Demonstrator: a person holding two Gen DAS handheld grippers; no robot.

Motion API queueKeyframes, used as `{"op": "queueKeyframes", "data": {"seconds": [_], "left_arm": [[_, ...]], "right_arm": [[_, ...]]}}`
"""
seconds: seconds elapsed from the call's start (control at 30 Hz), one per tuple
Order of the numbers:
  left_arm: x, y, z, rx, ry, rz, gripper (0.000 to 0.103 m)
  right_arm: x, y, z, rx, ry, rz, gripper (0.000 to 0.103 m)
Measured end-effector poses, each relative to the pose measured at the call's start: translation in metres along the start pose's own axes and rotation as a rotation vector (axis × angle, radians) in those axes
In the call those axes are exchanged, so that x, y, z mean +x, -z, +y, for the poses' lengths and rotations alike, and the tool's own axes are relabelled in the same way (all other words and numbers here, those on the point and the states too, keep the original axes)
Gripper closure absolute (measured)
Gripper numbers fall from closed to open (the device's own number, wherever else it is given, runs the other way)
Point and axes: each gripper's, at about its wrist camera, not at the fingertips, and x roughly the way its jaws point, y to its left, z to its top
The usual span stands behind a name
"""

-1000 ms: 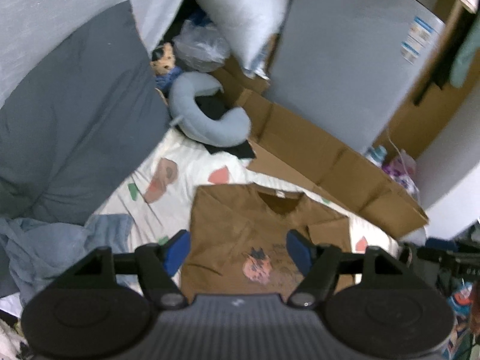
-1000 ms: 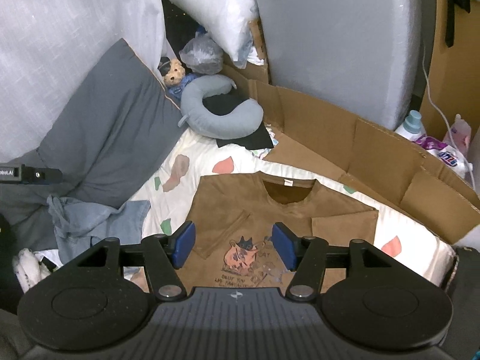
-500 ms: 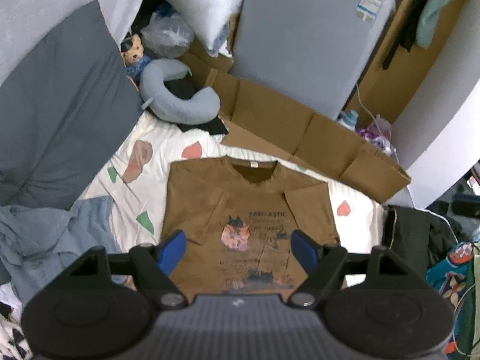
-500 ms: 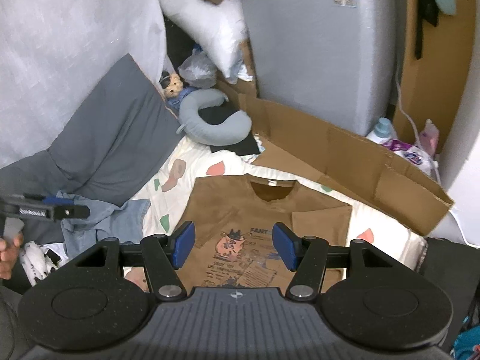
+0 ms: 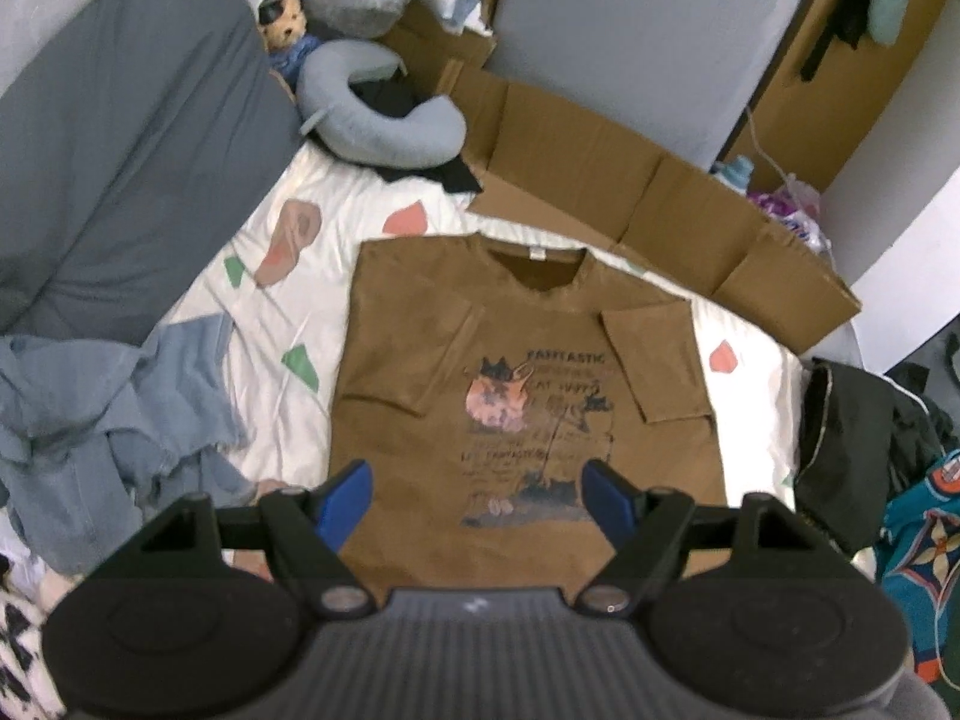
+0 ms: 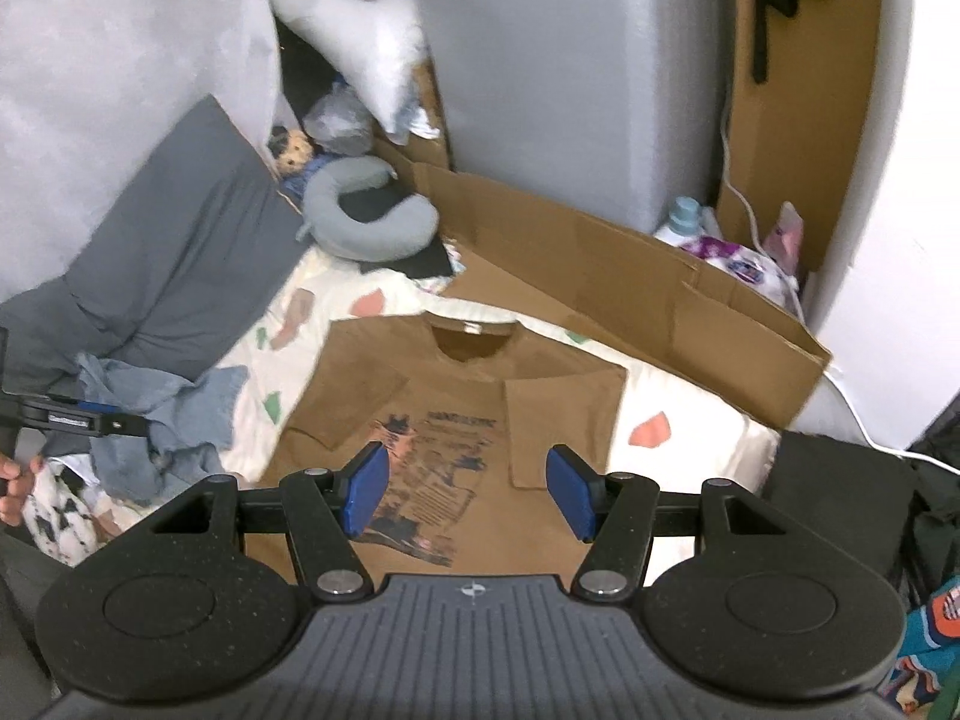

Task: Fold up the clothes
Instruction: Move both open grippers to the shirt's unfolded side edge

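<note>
While the brown T-shirt lies flat on the bed, sleeves folded in, both grippers hover open and empty; only the right wrist view shows the left gripper beside blue clothes.

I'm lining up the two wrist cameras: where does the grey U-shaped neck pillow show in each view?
Left wrist: the neck pillow lies upper left of centre, beyond the brown T-shirt, beside the grey cushion.
Right wrist: the neck pillow sits left of centre, higher than the brown T-shirt, by the cardboard's left end.
Shared landmark: the T-shirt's neckline label.
</note>
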Motion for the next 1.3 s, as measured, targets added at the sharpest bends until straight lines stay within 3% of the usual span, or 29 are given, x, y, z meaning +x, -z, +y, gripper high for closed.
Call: {"op": "queueKeyframes", "data": {"seconds": [0.33,0.63,0.9,1.03,1.3], "left_arm": [[0.041,0.037,0.033,-0.017,-0.002,0.071,0.031],[0.080,0.080,0.068,-0.028,-0.003,0.152,0.042],[0.110,0.115,0.094,-0.027,-0.006,0.214,0.043],[0.128,0.133,0.102,-0.006,-0.027,0.251,0.063],[0.163,0.167,0.117,-0.038,-0.031,0.301,0.064]], "right_arm": [[0.034,0.056,-0.072,0.003,0.039,0.091,0.038],[0.077,0.135,-0.118,0.114,-0.005,0.165,0.039],[0.116,0.187,-0.132,0.187,-0.034,0.209,0.041],[0.134,0.211,-0.139,0.236,-0.041,0.234,0.044],[0.163,0.267,-0.132,0.276,-0.065,0.275,0.048]]}}
